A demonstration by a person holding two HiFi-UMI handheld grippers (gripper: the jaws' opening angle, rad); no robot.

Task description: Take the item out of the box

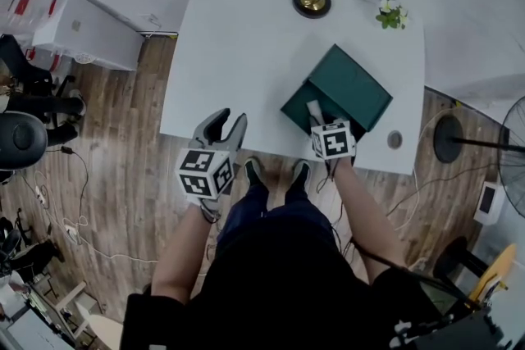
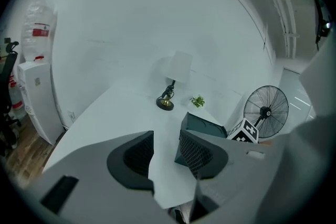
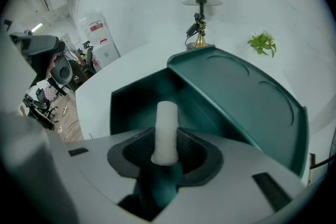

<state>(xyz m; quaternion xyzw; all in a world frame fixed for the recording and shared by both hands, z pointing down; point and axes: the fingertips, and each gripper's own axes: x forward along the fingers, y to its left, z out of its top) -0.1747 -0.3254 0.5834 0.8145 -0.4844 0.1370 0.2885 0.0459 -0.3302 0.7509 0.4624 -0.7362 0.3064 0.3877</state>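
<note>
Here, the only label in sight is a red one on a clear water bottle (image 2: 39, 29) against the wall on the left, its print too small to read; the cubes on both grippers carry black-and-white square markers. The item is a short white cylinder (image 3: 167, 128), matte and slightly rough, with a rounded tip. The right gripper (image 3: 167, 152) has its dark ribbed pads closed against the cylinder's sides, and the cylinder points forward from them over the inside of the box (image 3: 236, 97). The box is dark green, with its lid standing open and tilted back, and it lies near the front right edge of the table (image 1: 246, 37). The left gripper (image 1: 230, 123) hovers over the table's front edge with its jaws apart and nothing between them. The table is plain white. At its far side stand a lamp (image 1: 311, 0) with a brass base and white shade and a small green plant (image 1: 391, 14). The floor (image 1: 107, 160) is wood plank. A white cabinet (image 1: 86, 33) stands to the left, black office chairs (image 1: 25, 135) beyond it, and a black standing fan (image 1: 513, 152) to the right.
</note>
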